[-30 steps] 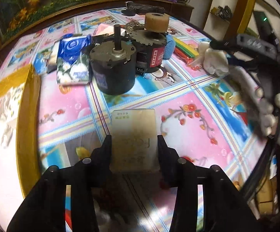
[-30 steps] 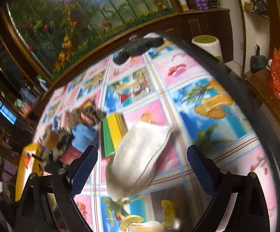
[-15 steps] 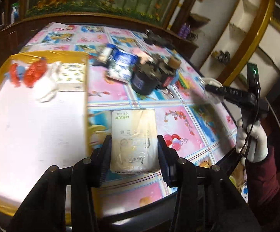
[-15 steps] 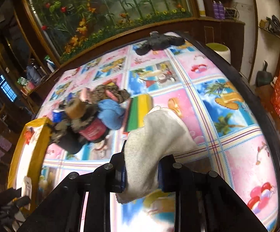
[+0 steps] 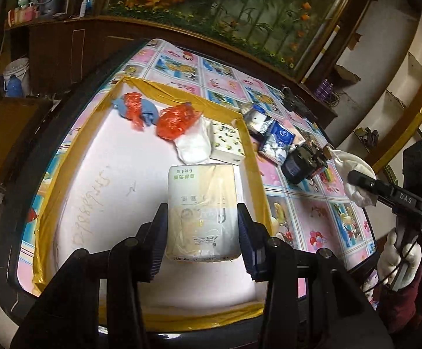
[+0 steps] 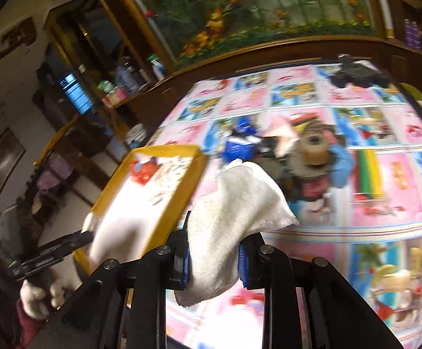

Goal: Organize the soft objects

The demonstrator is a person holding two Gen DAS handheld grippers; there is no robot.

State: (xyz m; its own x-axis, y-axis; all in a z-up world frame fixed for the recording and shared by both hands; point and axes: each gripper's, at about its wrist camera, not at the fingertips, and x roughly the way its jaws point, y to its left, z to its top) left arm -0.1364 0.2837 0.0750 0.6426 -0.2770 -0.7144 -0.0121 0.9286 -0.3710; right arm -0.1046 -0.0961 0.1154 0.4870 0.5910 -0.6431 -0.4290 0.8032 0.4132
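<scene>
While both loads were carried toward the shallow white tray with yellow taped walls (image 5: 247,151), the left gripper (image 5: 202,241) was clamped on a rectangular plastic-wrapped pack of white tissues (image 5: 202,212), its pads pressing the pack's long sides. The pack hung over the tray floor, directly ahead of the fingers. Beyond it lay soft items already sorted: a crumpled red plastic bag (image 5: 176,119), a white pad (image 5: 193,145) and a small patterned tissue pack (image 5: 228,142). The right gripper (image 6: 214,258) was closed on a folded white cloth (image 6: 228,218), whose free end stood above the jaws; the tray lay ahead and to its left. A good placement probably called for lowering the pack flat onto bare floor short of the sorted items, releasing only once it rested. The cloth would likely best follow separately, because the tray wall near the right gripper could snag its loose hem.
</scene>
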